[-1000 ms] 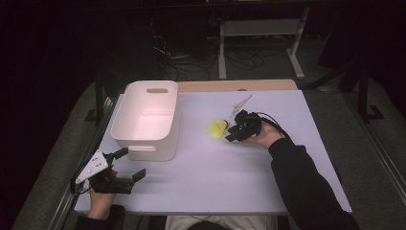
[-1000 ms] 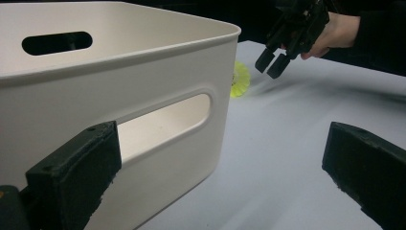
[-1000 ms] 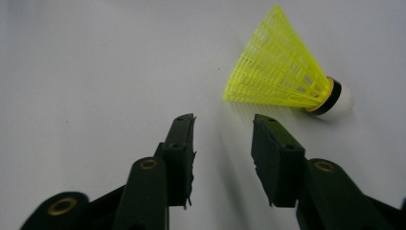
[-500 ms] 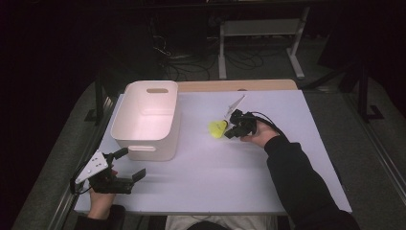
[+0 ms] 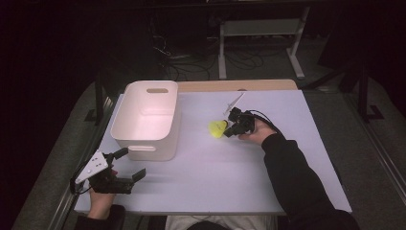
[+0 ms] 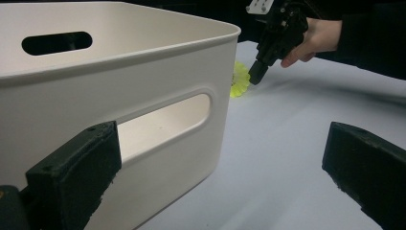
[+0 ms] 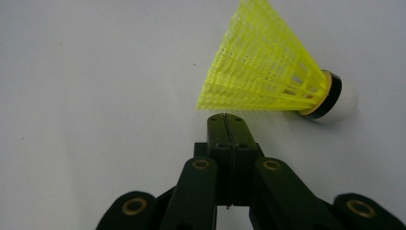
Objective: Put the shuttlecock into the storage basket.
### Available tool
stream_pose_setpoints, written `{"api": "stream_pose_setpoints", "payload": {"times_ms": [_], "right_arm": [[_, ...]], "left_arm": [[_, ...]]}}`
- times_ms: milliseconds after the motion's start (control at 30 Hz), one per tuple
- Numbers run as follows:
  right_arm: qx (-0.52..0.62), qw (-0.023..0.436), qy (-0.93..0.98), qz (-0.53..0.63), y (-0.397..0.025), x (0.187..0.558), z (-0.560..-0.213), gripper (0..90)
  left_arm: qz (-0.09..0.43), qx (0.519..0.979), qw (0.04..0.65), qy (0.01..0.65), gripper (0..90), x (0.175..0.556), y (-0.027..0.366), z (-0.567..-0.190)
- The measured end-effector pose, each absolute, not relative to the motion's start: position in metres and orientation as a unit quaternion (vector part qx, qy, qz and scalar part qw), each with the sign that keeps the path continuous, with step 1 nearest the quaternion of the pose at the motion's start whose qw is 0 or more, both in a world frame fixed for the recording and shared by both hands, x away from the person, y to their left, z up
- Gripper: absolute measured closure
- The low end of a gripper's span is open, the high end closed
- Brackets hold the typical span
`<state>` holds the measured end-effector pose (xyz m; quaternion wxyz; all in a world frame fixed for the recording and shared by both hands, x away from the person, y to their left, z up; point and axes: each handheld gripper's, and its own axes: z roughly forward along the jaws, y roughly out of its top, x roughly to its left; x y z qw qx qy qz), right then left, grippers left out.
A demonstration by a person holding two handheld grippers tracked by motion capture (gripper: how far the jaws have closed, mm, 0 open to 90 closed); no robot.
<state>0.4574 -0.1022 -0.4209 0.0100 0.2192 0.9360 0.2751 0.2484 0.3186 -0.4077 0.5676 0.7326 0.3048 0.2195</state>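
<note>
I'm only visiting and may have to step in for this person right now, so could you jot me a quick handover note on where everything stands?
Right gripper: jaws shut with nothing between them, tips right beside the skirt of the yellow plastic shuttlecock; whether they touch it cannot be told.
Left gripper: jaws open, holding nothing, at the near left corner of the table, facing the white plastic bin.
Shuttlecock: lying on its side on the pale table, to the right of the bin.
Done: nothing picked up; the bin looks empty.
Left: probably open the right gripper, grip the shuttlecock and put it in the bin.
</note>
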Motion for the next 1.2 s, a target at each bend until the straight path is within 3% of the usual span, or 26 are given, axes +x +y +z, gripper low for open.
{"api": "stream_pose_setpoints", "payload": {"times_ms": [1200], "right_arm": [[0.207,0.027,0.94,0.269,-0.077,0.469,-0.421,88.9]], "left_arm": [[0.22,0.732,0.569,0.304,0.0,0.248,0.319,-0.407]]}}
